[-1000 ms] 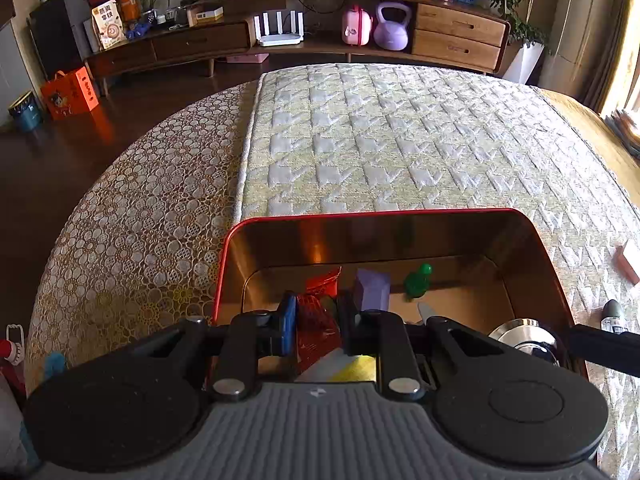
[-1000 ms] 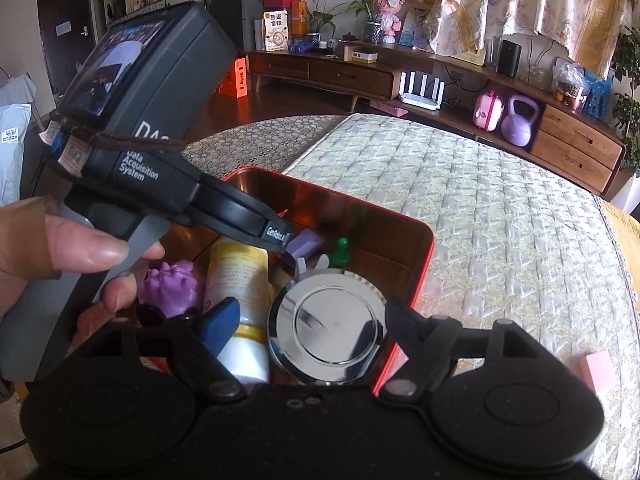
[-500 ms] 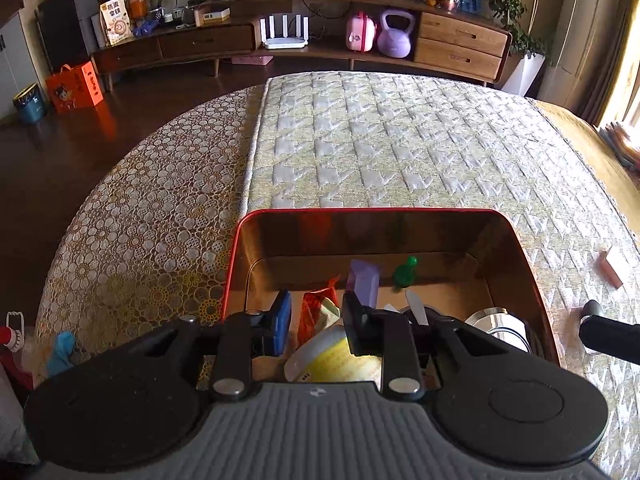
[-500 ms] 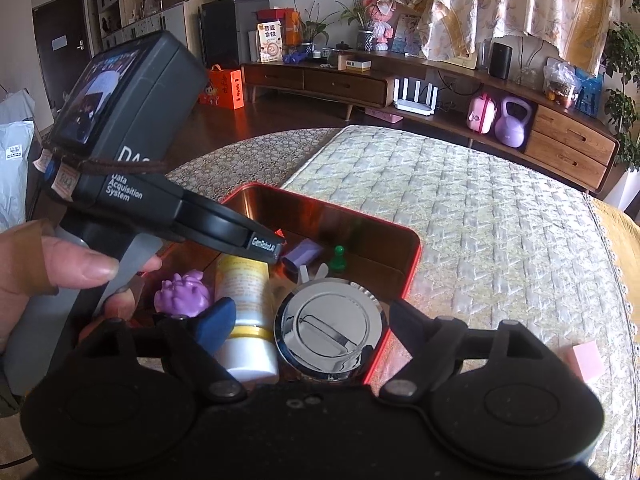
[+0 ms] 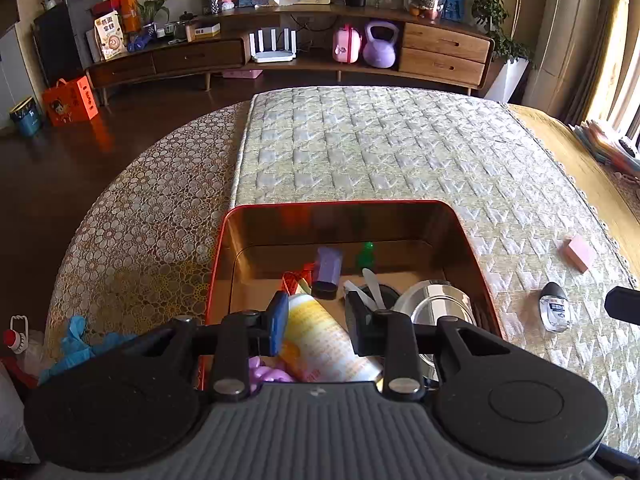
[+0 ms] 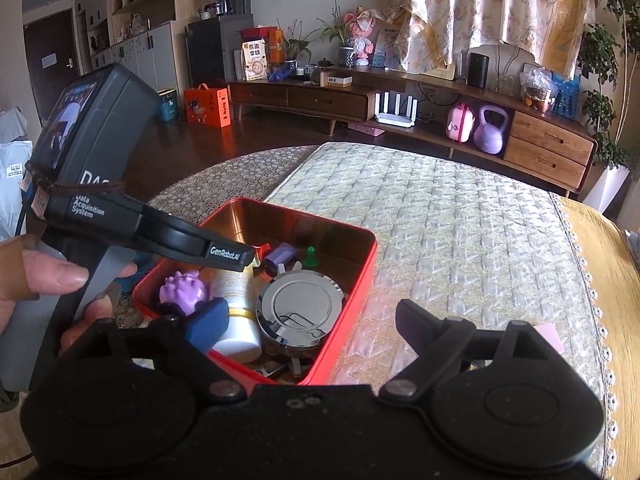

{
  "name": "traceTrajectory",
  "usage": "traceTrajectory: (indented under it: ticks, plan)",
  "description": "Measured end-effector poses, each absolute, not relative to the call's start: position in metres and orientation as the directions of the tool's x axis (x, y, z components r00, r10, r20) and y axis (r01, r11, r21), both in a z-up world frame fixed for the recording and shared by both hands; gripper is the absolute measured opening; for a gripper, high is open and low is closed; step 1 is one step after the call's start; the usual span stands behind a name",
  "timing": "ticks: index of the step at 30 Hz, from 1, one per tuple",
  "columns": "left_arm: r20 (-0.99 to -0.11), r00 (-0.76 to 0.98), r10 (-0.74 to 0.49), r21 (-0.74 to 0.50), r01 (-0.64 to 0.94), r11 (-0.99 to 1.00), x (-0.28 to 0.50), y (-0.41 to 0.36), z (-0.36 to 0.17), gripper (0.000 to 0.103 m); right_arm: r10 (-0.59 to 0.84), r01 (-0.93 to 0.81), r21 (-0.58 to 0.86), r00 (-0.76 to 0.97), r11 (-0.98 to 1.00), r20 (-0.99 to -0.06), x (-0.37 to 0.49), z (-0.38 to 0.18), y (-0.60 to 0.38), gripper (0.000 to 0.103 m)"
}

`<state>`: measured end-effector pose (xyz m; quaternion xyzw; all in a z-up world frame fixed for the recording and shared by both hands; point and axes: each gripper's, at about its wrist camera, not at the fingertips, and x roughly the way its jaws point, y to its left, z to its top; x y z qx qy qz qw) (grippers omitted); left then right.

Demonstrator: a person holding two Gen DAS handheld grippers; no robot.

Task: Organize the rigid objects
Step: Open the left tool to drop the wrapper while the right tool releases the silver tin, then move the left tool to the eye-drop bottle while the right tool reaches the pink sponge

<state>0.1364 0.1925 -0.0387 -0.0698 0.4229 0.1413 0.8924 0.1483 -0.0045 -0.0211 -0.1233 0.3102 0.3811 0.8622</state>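
A red tin box (image 5: 472, 240) with a copper inside stands on the quilted cover. In it lie a white and yellow bottle (image 5: 324, 340), a shiny round metal lid (image 6: 300, 306), a purple spiky toy (image 6: 182, 290), a purple block (image 5: 328, 266) and a green pawn (image 5: 366, 254). My left gripper (image 5: 318, 326) hovers over the bottle with its jaws opening a little and its pads clear of it. It also shows as a dark tip (image 6: 242, 258) above the box. My right gripper (image 6: 312, 326) is drawn back from the lid, jaws opening wide and empty.
On the cover right of the box lie a pink block (image 5: 580, 252) and a small clear and black object (image 5: 554, 306). A person's hand (image 6: 40, 280) holds the left gripper's handle. A blue glove (image 5: 76, 344) lies at the cover's left edge. A wooden sideboard (image 5: 440, 52) lines the far wall.
Both grippers have pulled back and risen from the box. The left jaws have parted slightly, and the right jaws have spread wider, away from the metal lid.
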Motion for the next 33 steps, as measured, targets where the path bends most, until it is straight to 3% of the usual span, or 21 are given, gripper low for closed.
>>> traceTrajectory:
  ticks: [1,2,4,18,25,33]
  plan:
    - [-0.772,0.606,0.192,-0.005,-0.307,0.952,0.134,0.189,-0.037,0.035,0.580,-0.731,0.023,0.521,0.682,-0.626,0.147,-0.020,-0.008,0.091]
    - [-0.767,0.612,0.191,-0.005,-0.303,0.953,0.132,0.186,-0.035,0.052,0.579,-0.729,0.022,0.525,0.685,-0.624,0.146,-0.019,-0.012,0.092]
    - [-0.751,0.630,0.198,0.000,-0.300,0.954,0.125,0.180,-0.031,0.071,0.582,-0.727,0.023,0.530,0.686,-0.617,0.144,-0.017,-0.020,0.092]
    - [-0.713,0.685,0.146,-0.031,-0.240,0.970,0.098,0.133,-0.015,0.071,0.587,-0.679,0.065,0.577,0.731,-0.568,0.140,-0.009,-0.087,0.101]
    - [-0.688,0.709,0.151,-0.047,-0.252,0.967,0.088,0.111,-0.013,0.080,0.585,-0.665,0.068,0.597,0.743,-0.549,0.142,-0.012,-0.121,0.103]
    - [-0.673,0.727,0.139,-0.021,-0.206,0.978,0.086,0.074,-0.014,0.082,0.559,-0.647,0.046,0.619,0.761,-0.552,0.148,-0.017,-0.149,0.103]
